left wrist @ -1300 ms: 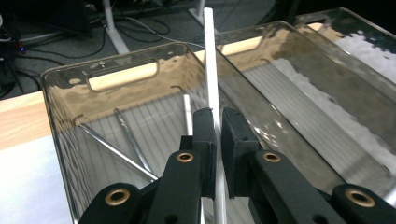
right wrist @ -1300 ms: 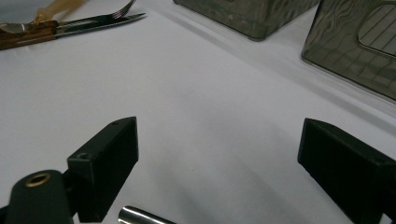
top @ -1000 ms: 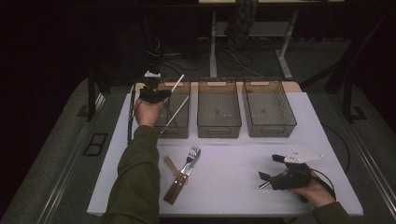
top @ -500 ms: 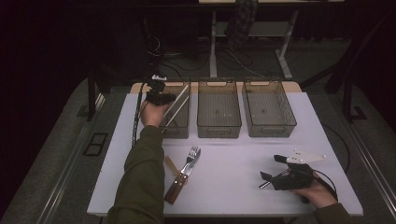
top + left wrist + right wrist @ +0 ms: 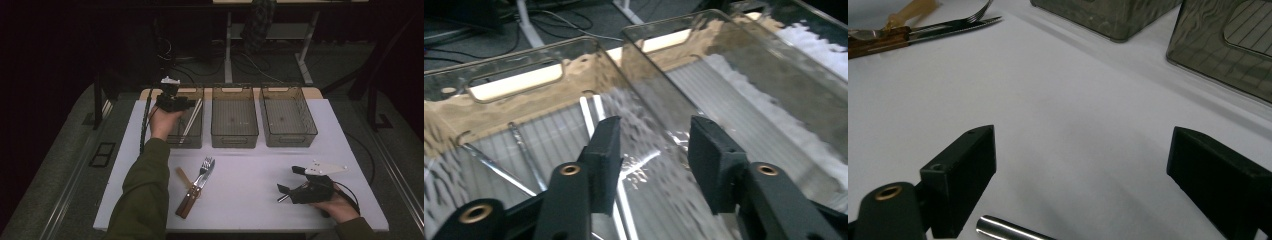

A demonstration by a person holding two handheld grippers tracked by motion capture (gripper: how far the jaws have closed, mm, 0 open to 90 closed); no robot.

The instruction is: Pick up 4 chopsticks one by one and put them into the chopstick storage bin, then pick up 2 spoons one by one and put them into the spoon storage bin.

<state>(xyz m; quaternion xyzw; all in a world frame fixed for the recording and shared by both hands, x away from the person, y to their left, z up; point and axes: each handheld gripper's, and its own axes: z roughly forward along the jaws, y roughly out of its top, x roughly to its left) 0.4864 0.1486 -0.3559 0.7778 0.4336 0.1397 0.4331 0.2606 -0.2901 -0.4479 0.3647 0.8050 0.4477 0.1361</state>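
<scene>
chopsticks dropped in the left bin

the chopsticks (image 5: pixel 591 112) lie slanted inside the left bin (image 5: pixel 196 136), below and beyond the left gripper (image 5: pixel 653 150), whose fingers (image 5: pixel 606 150) have just been opening and hold nothing. the left gripper view shows thin metal rods on the bin floor, unclear from the high view. the high view shows a fork (image 5: pixel 204 170) and wooden-handled cutlery (image 5: pixel 186 201) on the tabletop (image 5: pixel 250 175). the right gripper (image 5: pixel 292 186) rests there, fingers released.
</scene>
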